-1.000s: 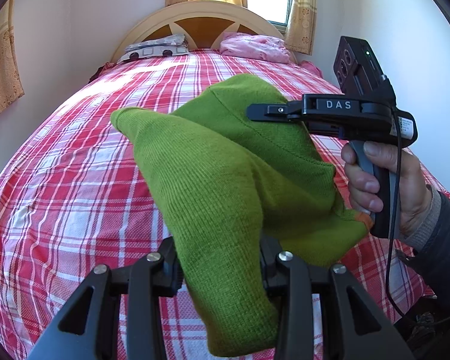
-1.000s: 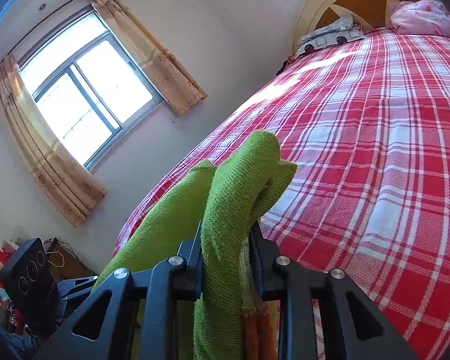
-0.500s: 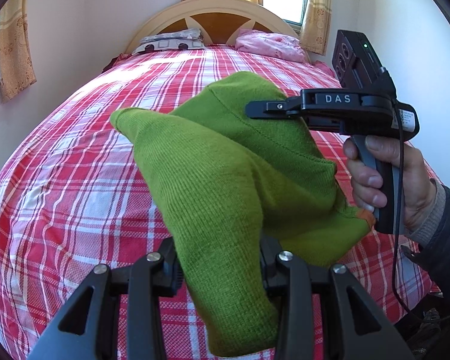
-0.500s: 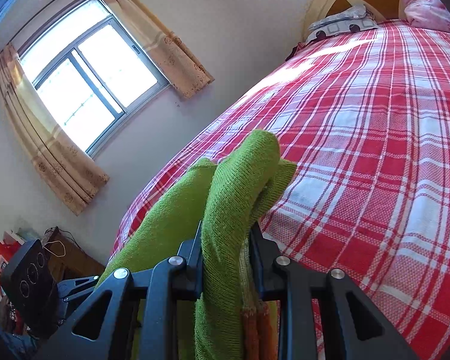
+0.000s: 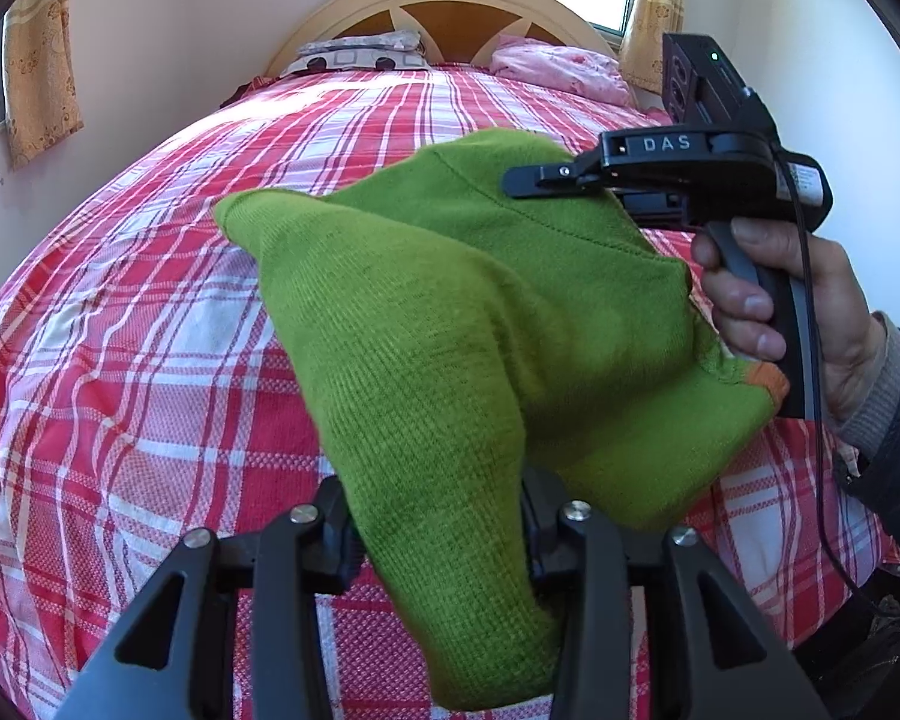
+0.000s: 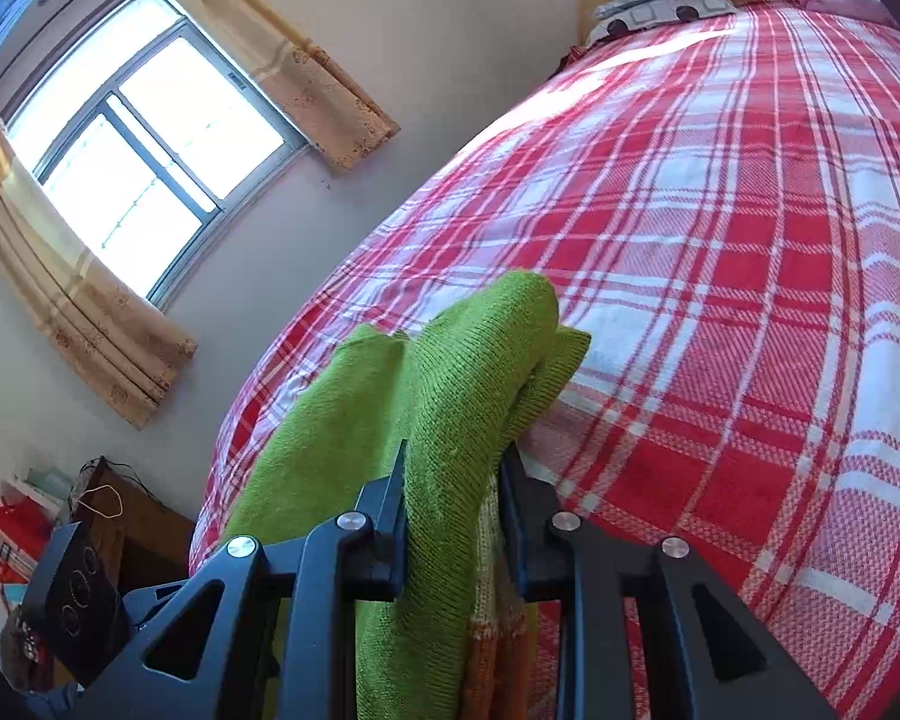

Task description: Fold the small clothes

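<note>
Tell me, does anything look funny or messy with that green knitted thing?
Nothing looks broken or spilled. The green knitted garment hangs bunched and uneven between the left gripper, whose jaws are opening with cloth between them, and the right gripper, clamped on it. It is held above the red and white checked bedspread, not yet flat.

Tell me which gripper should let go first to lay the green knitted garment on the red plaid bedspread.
Left, probably. The left gripper has its jaws opening around the green knitted garment, which hangs above the red plaid bedspread; the right gripper pinches a bunched fold and can steady it.
</note>
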{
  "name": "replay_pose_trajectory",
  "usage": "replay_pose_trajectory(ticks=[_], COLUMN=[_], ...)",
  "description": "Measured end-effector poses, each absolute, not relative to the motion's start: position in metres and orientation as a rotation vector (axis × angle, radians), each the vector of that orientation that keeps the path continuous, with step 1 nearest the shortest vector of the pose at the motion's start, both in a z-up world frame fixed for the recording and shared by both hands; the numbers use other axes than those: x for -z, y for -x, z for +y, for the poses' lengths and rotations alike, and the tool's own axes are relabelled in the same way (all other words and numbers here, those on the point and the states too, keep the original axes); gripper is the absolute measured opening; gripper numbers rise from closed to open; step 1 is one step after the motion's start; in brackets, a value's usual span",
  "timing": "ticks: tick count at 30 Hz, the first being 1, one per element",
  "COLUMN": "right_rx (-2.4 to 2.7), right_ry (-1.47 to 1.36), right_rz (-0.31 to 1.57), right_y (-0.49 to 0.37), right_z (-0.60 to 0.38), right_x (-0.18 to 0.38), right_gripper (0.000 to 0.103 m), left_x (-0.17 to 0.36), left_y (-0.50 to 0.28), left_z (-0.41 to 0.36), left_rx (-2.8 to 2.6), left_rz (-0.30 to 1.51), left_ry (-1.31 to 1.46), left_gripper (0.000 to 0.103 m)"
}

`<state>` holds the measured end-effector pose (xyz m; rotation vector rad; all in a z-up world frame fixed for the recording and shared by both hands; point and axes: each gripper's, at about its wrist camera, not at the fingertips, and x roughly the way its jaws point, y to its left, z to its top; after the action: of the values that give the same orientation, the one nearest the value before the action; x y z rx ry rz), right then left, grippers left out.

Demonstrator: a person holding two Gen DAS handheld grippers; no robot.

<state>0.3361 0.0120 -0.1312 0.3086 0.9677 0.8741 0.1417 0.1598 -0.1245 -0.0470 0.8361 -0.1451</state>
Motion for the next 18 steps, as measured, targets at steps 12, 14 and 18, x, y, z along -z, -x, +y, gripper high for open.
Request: replay_pose_trajectory(ticks=[12, 14, 18], right_rx=[-0.776, -0.817, -0.959], right_ry=[-0.224, -0.246, -0.235], right_rz=[0.815, 0.754, 0.836], right_y=[-0.299, -0.282, -0.262], right_z=[-0.02, -0.025, 0.005], right_x=[0.094, 0.078, 0.08], right_gripper=[0.041, 0.049, 0.05], left_x=[0.091, 0.078, 0.073], left_y=[-0.12, -0.117, -0.131], left_z=[0.169, 0.178, 0.184], left_rx=[0.102, 0.076, -0.013], left_rz=[0.775, 0.732, 0.69], left_ry=[-0.016, 0.002, 0.016], left_gripper=[0.068, 0.079, 0.089])
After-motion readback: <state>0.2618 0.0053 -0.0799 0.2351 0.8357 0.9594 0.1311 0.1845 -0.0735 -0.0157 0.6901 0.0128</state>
